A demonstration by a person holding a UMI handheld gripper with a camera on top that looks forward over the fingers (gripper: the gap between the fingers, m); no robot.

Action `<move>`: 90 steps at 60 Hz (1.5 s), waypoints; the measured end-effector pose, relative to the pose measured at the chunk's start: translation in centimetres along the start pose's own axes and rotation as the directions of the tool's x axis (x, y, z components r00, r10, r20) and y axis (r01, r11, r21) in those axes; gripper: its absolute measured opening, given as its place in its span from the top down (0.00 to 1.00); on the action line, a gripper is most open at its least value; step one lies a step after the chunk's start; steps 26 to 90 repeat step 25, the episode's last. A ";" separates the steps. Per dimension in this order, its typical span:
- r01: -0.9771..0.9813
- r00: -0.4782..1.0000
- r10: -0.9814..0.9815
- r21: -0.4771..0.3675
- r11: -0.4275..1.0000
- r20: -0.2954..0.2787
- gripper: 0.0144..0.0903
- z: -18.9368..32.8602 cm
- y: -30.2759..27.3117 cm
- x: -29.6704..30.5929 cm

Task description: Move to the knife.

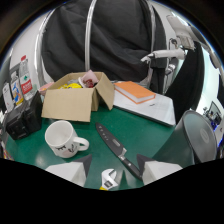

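your gripper (114,169) has its fingers spread, pinching nothing; a wrench (108,178) lies between them. just ahead at 12 o'clock the knife (118,149) lies on the green table (150,135), its handle by your right finger, blade toward 11. white mug (62,139) at 10, cardboard box (75,97) beyond.

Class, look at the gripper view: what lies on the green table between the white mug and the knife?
Nothing: between the mug and the knife the gripper view shows only bare green table. The open gripper has the knife's handle between its fingers.
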 end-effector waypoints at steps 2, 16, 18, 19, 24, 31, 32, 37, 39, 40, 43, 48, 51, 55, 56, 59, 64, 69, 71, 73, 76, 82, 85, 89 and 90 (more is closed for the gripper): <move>-0.006 1.000 0.006 -0.004 1.000 0.002 0.06 0.3 0.0 0.0; -0.002 1.000 0.002 -0.018 1.000 -0.003 0.06 0.8 0.3 -0.2; -0.003 1.000 0.003 -0.021 1.000 0.000 0.06 0.8 0.4 -0.2; -0.002 1.000 0.002 -0.022 1.000 0.001 0.06 0.8 0.4 -0.3; -0.001 1.000 0.001 -0.020 1.000 0.002 0.06 0.9 0.5 -0.2; 0.000 1.000 0.000 -0.021 1.000 0.001 0.06 0.9 0.5 -0.2; 0.000 1.000 0.000 -0.021 1.000 0.001 0.06 0.9 0.5 -0.2; 0.000 1.000 0.000 -0.021 1.000 0.001 0.06 0.9 0.5 -0.2; 0.000 1.000 0.000 -0.021 1.000 0.001 0.06 0.9 0.5 -0.2; 0.000 1.000 0.000 -0.021 1.000 0.001 0.06 0.9 0.5 -0.2; 0.000 1.000 0.000 -0.021 1.000 0.001 0.06 0.9 0.5 -0.2; 0.000 1.000 0.000 -0.021 1.000 0.001 0.06 0.9 0.5 -0.2; 0.000 1.000 0.000 -0.021 1.000 0.001 0.06 0.9 0.5 -0.2; 0.000 1.000 0.000 -0.021 1.000 0.001 0.06 0.9 0.5 -0.2; 0.000 1.000 0.000 -0.021 1.000 0.001 0.06 0.9 0.5 -0.2; 0.000 1.000 0.000 -0.021 1.000 0.001 0.06 0.9 0.5 -0.2; 0.000 1.000 0.000 -0.021 1.000 0.001 0.06 0.9 0.5 -0.2; 0.000 1.000 0.000 -0.021 1.000 0.001 0.06 0.9 0.5 -0.2; 0.000 1.000 0.000 -0.021 1.000 0.001 0.06 0.9 0.5 -0.2; 0.000 1.000 0.000 -0.021 1.000 0.001 0.06 0.9 0.5 -0.2; 0.000 1.000 0.000 -0.021 1.000 0.001 0.06 0.9 0.5 -0.2; 0.000 1.000 0.000 -0.021 1.000 0.001 0.06 0.9 0.5 -0.2; 0.000 1.000 0.000 -0.021 1.000 0.001 0.06 0.9 0.5 -0.2; 0.000 1.000 0.000 -0.021 1.000 0.001 0.06 0.9 0.5 -0.2; 0.000 1.000 0.000 -0.021 1.000 0.001 0.06 0.9 0.5 -0.2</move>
